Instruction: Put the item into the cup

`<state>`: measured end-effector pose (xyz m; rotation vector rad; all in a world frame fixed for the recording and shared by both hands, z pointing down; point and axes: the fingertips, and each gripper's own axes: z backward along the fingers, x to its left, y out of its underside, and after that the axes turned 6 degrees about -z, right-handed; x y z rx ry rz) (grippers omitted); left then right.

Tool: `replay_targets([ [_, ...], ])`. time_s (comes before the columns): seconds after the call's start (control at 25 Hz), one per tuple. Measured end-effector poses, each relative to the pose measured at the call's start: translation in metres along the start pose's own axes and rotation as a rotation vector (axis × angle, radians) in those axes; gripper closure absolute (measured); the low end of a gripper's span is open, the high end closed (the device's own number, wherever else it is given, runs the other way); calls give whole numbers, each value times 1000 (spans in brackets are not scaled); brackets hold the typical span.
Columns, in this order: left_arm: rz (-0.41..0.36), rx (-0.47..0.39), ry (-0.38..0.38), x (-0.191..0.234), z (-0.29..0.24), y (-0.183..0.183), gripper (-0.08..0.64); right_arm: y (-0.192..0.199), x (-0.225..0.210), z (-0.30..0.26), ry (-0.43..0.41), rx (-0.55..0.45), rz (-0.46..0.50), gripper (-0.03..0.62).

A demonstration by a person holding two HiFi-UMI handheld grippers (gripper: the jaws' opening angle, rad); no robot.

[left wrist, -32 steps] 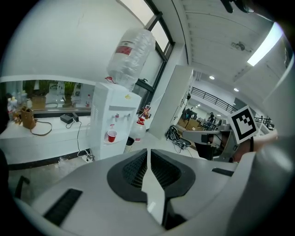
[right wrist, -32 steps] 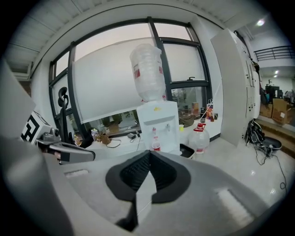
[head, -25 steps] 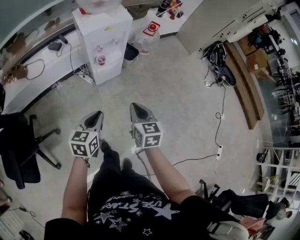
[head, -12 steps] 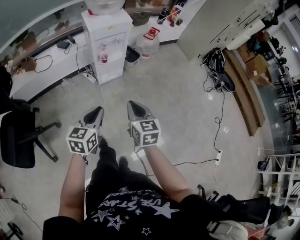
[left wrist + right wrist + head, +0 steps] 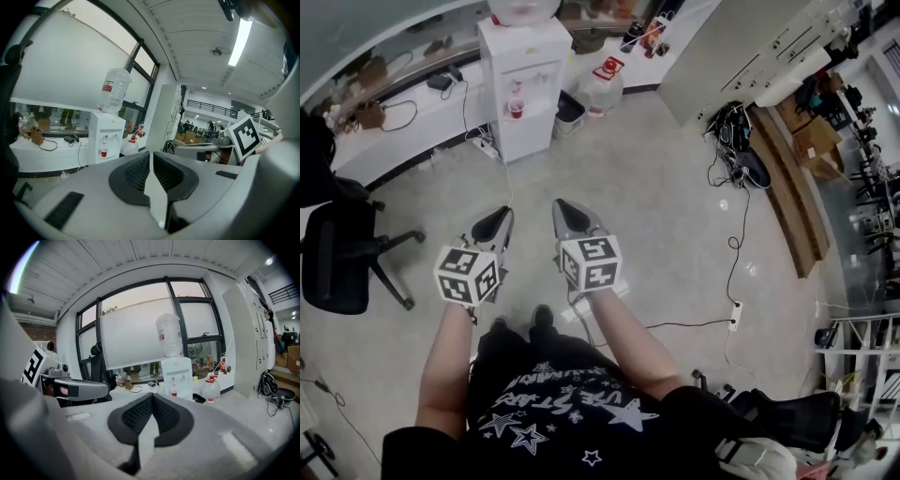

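**Both tongs out front and shut, cup across the room at the dispenser**

The left tongs (image 5: 495,223) and the right tongs (image 5: 568,216) are held side by side at waist height, pointed forward over the grey floor (image 5: 656,187). Both bare forearms are stretched out almost parallel, the left forearm (image 5: 450,361) close to the body and the right forearm (image 5: 628,347) angled slightly inward. In each gripper view the jaws are seen pressed together at their tips, with nothing caught between them.

The red cup (image 5: 517,109) is set in the niche of the white water dispenser (image 5: 525,84), well apart from both tongs and straight ahead of them. It is too small for its contents to be made out.

The hands are hidden under the marker cubes (image 5: 592,263). The bottle on top of the dispenser is cut off by the upper edge of the head view. An office chair (image 5: 342,267) is partly cropped at the left.
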<state>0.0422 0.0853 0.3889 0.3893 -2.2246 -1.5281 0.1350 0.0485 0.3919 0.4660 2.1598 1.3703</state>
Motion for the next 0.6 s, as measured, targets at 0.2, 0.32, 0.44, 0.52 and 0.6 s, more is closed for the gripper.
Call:
replay_targets([
  [0.2, 7, -3, 21, -3, 17, 2, 531, 1, 16, 12, 18, -11, -14, 592],
  [0.32, 12, -4, 30, 0, 35, 7, 531, 9, 29, 17, 38, -9, -24, 592],
  [0.44, 12, -3, 34, 4, 57, 12, 531, 16, 49, 24, 52, -5, -20, 592],
  [0.52, 16, 1, 37, 4, 73, 16, 531, 20, 64, 32, 54, -3, -24, 592],
  [0.6, 18, 8, 40, 5, 90, 22, 531, 23, 81, 39, 53, -3, -36, 592],
])
